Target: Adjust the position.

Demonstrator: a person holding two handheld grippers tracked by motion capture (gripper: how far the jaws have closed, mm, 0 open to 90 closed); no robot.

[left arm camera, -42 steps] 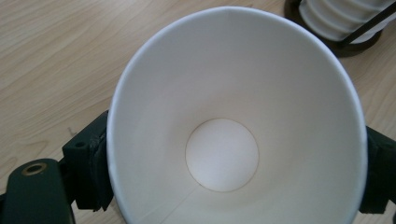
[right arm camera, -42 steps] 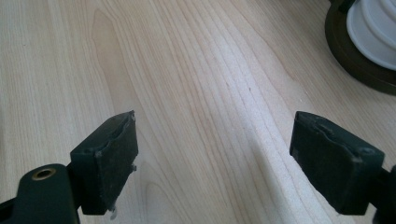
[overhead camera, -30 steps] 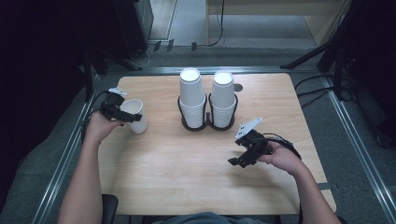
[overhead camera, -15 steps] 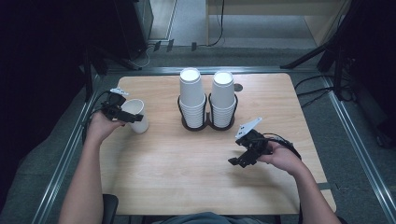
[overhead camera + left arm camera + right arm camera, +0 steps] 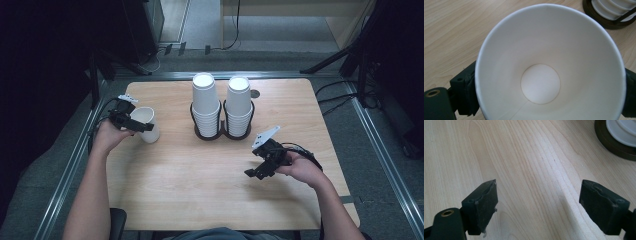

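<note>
I'm keeping my left claw point(image 5: 142, 126) around the white paper cup point(image 5: 145, 124), upright at the table's point(image 5: 200, 190) left side, its jaws just opening; my right claw point(image 5: 255, 170) is hovering spread and empty.

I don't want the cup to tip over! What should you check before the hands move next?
1. Cup stands upright on the table: ok.
2. Cup is empty inside: ok.
3. Left gripper has its jaws around the cup, and they have just been opening. Pads off the cup: cannot tell.
4. Right gripper is open over bare wood and holds nothing: ok.
5. Both stacks sit in the holder, apart from the cup: ok.
</note>
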